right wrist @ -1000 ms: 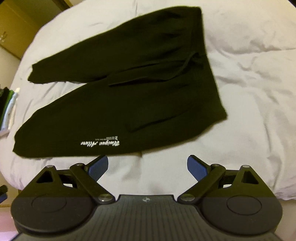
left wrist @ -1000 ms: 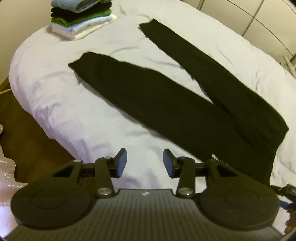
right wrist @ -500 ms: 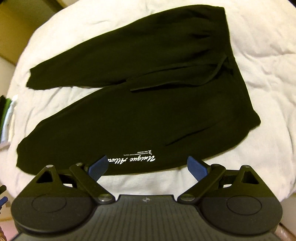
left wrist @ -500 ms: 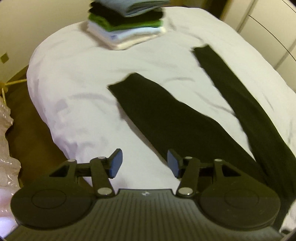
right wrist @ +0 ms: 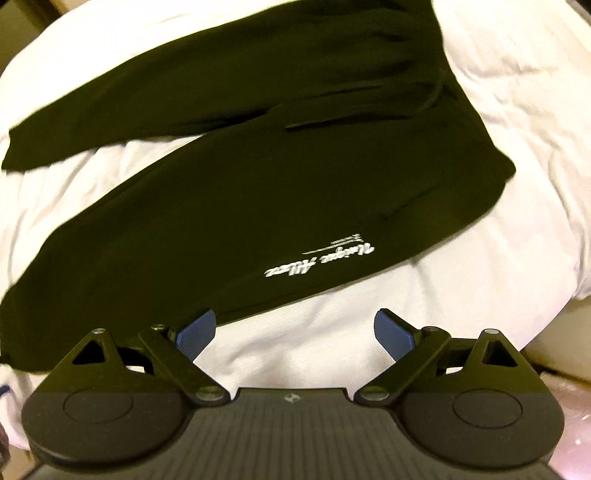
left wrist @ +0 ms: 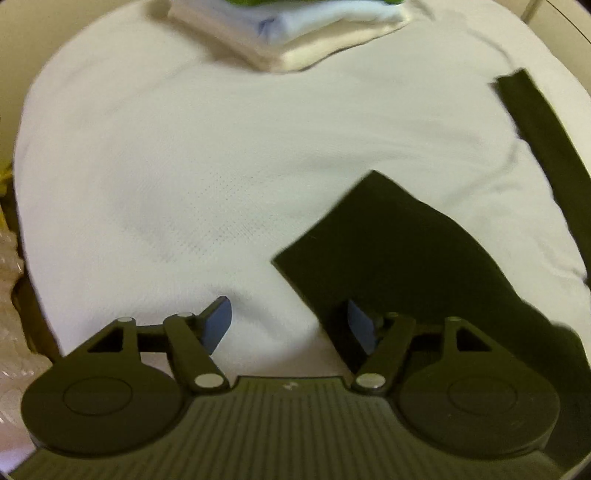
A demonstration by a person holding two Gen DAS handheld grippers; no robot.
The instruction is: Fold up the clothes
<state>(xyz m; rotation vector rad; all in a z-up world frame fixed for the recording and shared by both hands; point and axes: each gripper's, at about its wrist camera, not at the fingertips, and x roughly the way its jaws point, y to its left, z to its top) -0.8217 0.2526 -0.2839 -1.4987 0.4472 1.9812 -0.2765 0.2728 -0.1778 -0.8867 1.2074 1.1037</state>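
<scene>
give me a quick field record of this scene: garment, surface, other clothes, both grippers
garment: black sweatpants, spread flat, legs apart, white script logo
near leg cuff, by the left gripper's right finger
surface: white bed cover
other clothes: folded stack at the far edge
left gripper: jaws have just been opening, nothing gripped
right gripper: open, empty, over the bed cover

White rumpled bedding (left wrist: pixel 184 177) covering the bed, beige wall (left wrist: pixel 22 44) behind, dim warm indoor light
</scene>
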